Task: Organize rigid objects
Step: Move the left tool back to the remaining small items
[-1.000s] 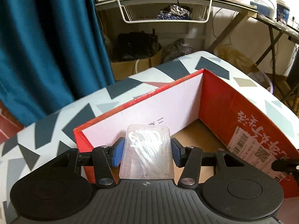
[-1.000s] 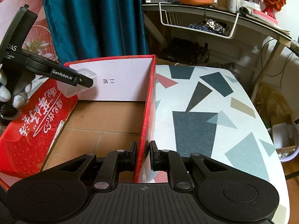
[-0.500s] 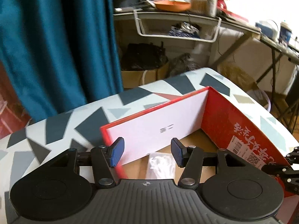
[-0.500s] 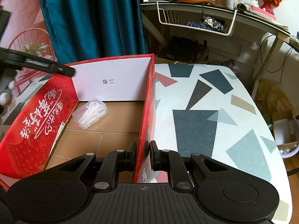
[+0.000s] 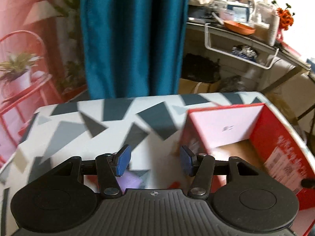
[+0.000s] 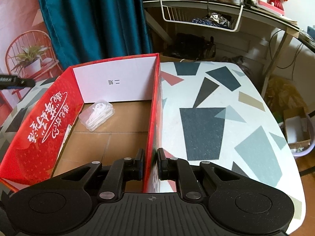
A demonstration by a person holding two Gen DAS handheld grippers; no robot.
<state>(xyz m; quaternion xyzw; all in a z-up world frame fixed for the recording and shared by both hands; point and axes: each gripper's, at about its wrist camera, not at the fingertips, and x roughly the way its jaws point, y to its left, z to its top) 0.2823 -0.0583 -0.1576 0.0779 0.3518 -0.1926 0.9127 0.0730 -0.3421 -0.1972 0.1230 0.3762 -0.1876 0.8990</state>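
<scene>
The left tool (image 5: pixel 153 162) has its pads spread with nothing between them and sits over the patterned table (image 5: pixel 82 129), off to the left of the red box (image 6: pixel 49 122); its view is smeared, so fine detail there is hard to read. The right tool (image 6: pixel 150 164) is pressed together on the box's right wall, one pad inside and one outside, pinning the box in place. The clear case (image 6: pixel 97 115) of white picks lies on the box floor near the far left corner, just beside the white end panel, well apart from both tools and touched by neither. The step in hand looks like going for the next item to put away, and a pale purple thing (image 5: pixel 129 181) shows low between the left pads, too blurred to name. To do it well, the left tool should settle before closing, come down with its pads straddling the item squarely, and keep clear of the box's near wall. The right tool's pinch should stay firm and level so the box does not tip or slide when the next item goes in.
</scene>
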